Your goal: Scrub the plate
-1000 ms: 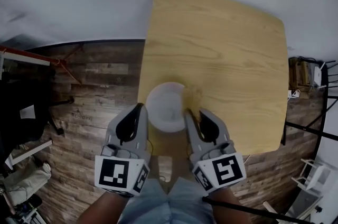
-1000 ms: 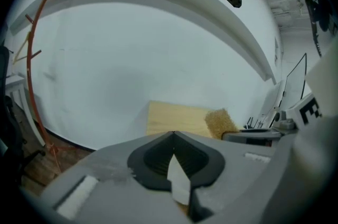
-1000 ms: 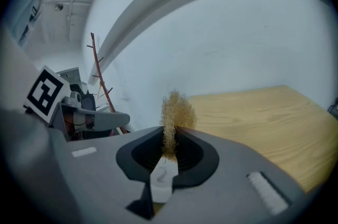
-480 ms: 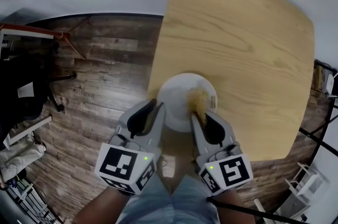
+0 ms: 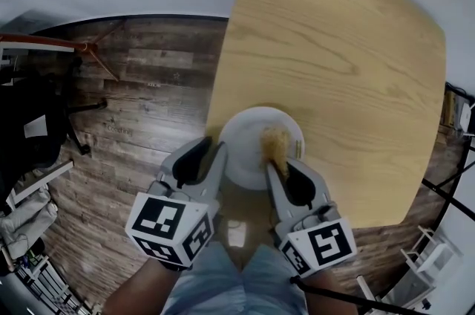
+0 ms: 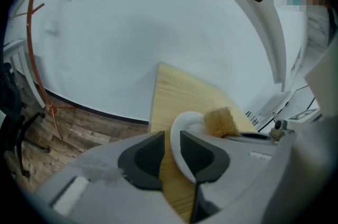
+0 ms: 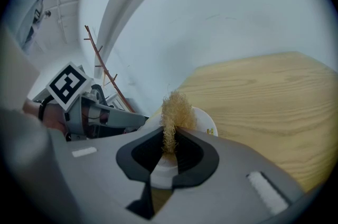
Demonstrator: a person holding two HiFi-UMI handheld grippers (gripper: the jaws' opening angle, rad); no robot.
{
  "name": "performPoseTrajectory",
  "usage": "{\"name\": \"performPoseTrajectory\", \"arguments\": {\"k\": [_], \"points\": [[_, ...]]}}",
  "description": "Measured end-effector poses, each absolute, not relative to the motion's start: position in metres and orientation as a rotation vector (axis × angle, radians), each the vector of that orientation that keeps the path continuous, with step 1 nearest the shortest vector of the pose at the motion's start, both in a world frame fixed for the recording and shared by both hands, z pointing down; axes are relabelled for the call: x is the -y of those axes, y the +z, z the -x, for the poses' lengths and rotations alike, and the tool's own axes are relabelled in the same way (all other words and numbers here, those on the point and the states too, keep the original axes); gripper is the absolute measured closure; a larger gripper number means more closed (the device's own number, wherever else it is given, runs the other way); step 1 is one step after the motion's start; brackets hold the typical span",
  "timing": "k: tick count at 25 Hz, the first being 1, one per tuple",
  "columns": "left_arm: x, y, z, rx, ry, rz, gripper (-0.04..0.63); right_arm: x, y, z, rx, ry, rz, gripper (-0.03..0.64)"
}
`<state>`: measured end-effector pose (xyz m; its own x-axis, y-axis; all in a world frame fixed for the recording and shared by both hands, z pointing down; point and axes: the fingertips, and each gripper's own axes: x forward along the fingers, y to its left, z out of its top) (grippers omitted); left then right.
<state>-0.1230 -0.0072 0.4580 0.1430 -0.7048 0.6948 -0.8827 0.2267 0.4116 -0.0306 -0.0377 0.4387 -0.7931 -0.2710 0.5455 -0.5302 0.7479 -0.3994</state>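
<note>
The white plate (image 5: 243, 146) sits by the near-left edge of the wooden worktop (image 5: 341, 46), and the left hand-held gripper (image 6: 170, 137) has its jaws pinched on the plate's rim. The right hand-held gripper (image 7: 169, 133) is clenched on a tan, fibrous scrubber (image 5: 275, 142) that's resting on the plate's right half, so yeah, both have something in their grip.

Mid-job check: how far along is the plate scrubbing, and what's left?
Done: the left gripper is closed on the rim of the plate near the edge of the table, and the right gripper pinches the fibrous scrubber. In hand: the scrubber sits on the plate's right side. Left: probably the rest of its face; cleanliness can't be judged here.
</note>
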Motion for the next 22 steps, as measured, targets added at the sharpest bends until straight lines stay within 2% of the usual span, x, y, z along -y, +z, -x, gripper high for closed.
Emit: {"name": "performPoseTrajectory", "arguments": {"k": [12,22], "points": [[0.009,0.471,0.119,1.499,0.302,-1.493,0.486,0.039,0.44,0.03,2.48,0.796,-0.597,0.571],[0.009,0.473,0.109,1.396,0.169,-1.444,0.486,0.036,0.441,0.033,2.47,0.856,-0.539,0.572]]}}
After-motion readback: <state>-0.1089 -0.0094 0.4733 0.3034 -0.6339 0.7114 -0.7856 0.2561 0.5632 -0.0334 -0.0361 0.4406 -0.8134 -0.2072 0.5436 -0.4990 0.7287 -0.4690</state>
